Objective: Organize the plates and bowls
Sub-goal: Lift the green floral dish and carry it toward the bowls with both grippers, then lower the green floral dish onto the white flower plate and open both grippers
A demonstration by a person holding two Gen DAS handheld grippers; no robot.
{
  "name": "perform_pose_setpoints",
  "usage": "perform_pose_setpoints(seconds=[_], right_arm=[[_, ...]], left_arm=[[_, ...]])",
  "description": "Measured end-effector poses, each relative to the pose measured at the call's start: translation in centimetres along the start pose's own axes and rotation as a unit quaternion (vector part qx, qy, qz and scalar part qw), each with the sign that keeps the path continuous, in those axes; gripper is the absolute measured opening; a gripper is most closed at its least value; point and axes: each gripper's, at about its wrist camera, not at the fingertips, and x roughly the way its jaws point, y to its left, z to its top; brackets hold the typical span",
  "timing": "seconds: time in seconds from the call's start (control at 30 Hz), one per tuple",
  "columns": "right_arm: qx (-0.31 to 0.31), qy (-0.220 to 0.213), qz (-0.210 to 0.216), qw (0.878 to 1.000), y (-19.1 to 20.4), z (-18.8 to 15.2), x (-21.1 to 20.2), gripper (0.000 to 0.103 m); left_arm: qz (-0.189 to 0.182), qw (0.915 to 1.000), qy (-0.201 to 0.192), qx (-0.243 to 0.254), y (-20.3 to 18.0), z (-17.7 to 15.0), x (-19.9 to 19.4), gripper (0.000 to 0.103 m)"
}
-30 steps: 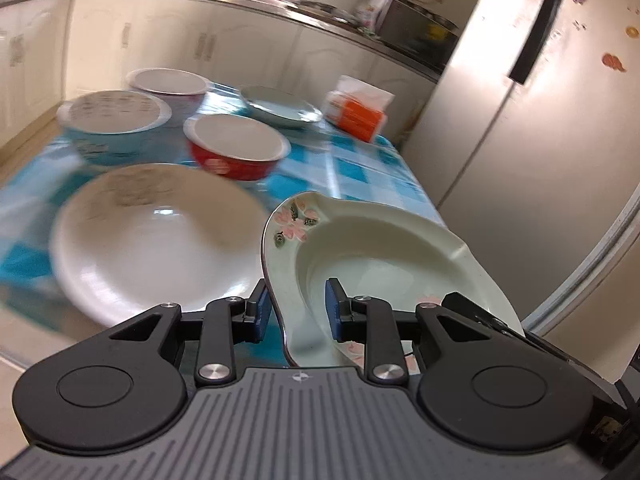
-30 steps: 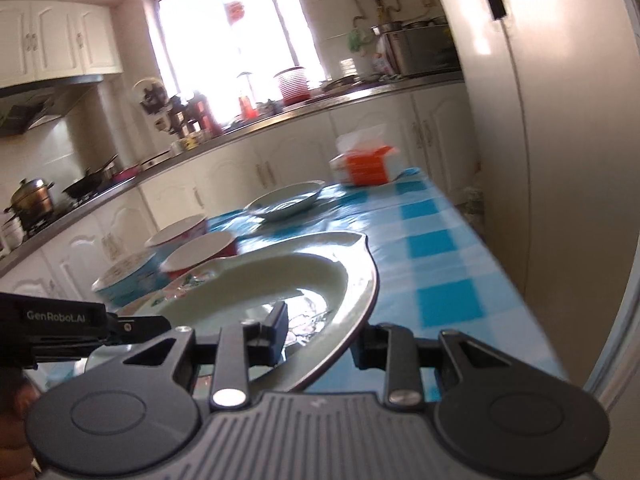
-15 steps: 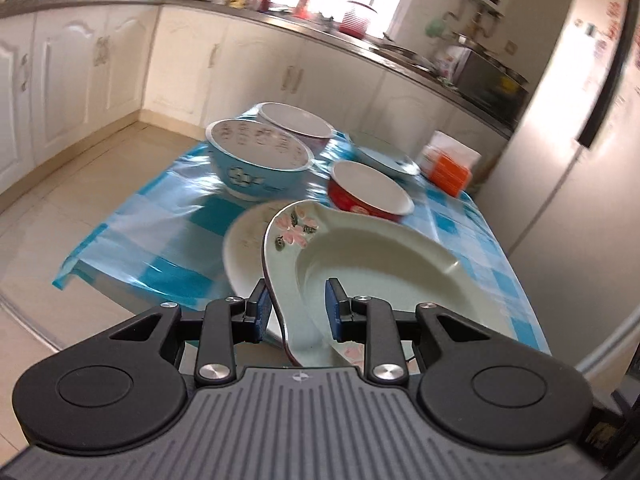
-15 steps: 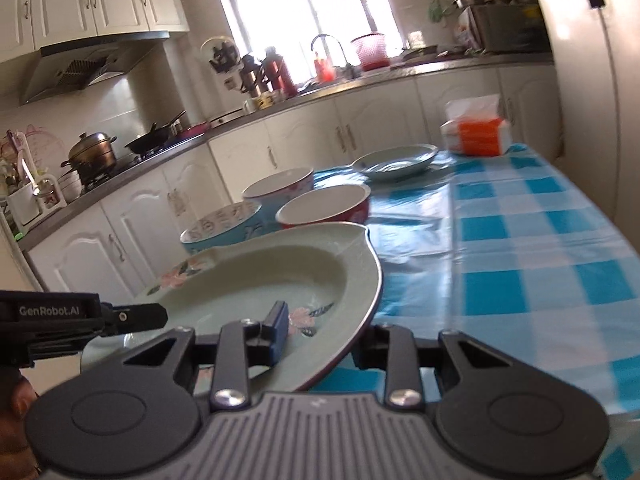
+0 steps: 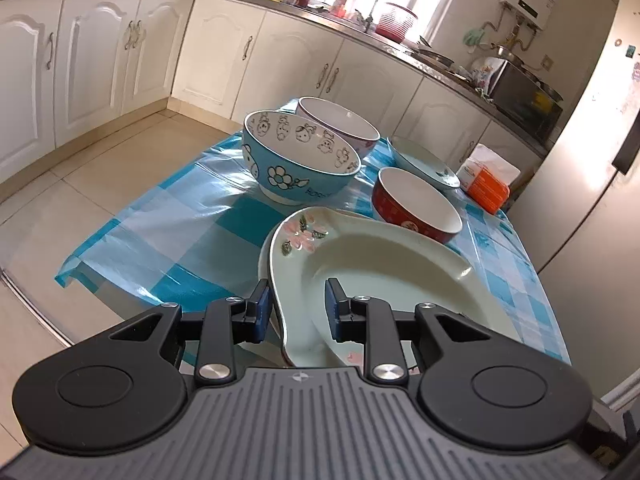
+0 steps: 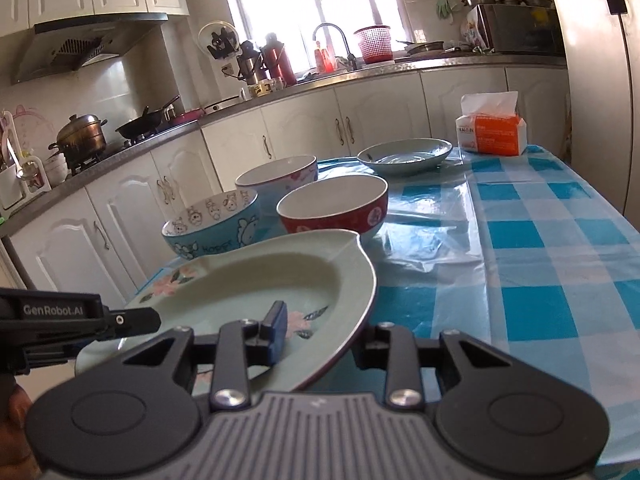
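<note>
— So, what have I got in the left gripper [image 5: 295, 312]?

— I see its blue pads on either side of the rim of the pale green leaf-shaped ceramic plate with pink flowers [image 5: 384, 268]; one pad is outside the rim, the other inside the dish, clamped on it.

— And my right gripper [image 6: 320, 330]?

— It grips the same plate [image 6: 256, 284] on the opposite edge: one finger lies over the inside, the other is hidden under the rim. So I hold the plate between both tools, over the near end of the table covered with a blue-and-white checked plastic cloth [image 6: 560, 248].

— Anything under it?

— In the left wrist view a white rim of another plate [image 5: 264, 252] peeks out just beside the green plate's left edge; whether the two touch I cannot tell.

— The rest of the crockery?

— Beyond the plate stand a blue cartoon-printed bowl [image 5: 300, 160], a red bowl with a white inside [image 5: 416, 206], and a white bowl with a pink-patterned outside [image 5: 340, 124]. Farther back a shallow light-blue dish [image 6: 404, 154] sits near an orange-and-white tissue pack [image 6: 492, 130].
</note>
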Motion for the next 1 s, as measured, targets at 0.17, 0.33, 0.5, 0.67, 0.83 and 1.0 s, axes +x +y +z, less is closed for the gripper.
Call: perform_pose_setpoints(seconds=[0.17,0.33,0.5,0.67,0.83,1.0], right_arm=[[-0.040,-0.004,-0.013,0.999,1.1,-0.1,0.4,0.034],[-0.069,-0.007,-0.030,0.997,1.7,-0.2,0.8,0.039],[-0.061,0.006,-0.028,0.998,1.0,-0.4,0.9,0.053],[-0.069,-0.020,-0.036,0.997,0.9,-0.6,-0.7,0.077],[-0.087,-0.036,-0.030,0.995,0.9,-0.6,-2.3,0.077],[-0.065,-0.023,-0.026,0.997,0.3,-0.7,-2.1,0.077]], left_arm=[[0.008,0.9999,-0.011,-0.005,1.2,0.4,0.2,0.027],[-0.001,0.9989,-0.044,0.016,0.5,0.9,-1.1,0.025],[-0.001,0.9989,-0.044,0.018,0.6,0.7,-1.9,0.029],[0.005,0.9994,-0.033,0.013,1.3,0.2,-1.9,0.035],[0.007,0.9993,-0.033,0.016,1.5,-0.3,-2.4,0.050],[0.005,0.9992,-0.026,0.028,1.0,-1.0,-2.5,0.061]])
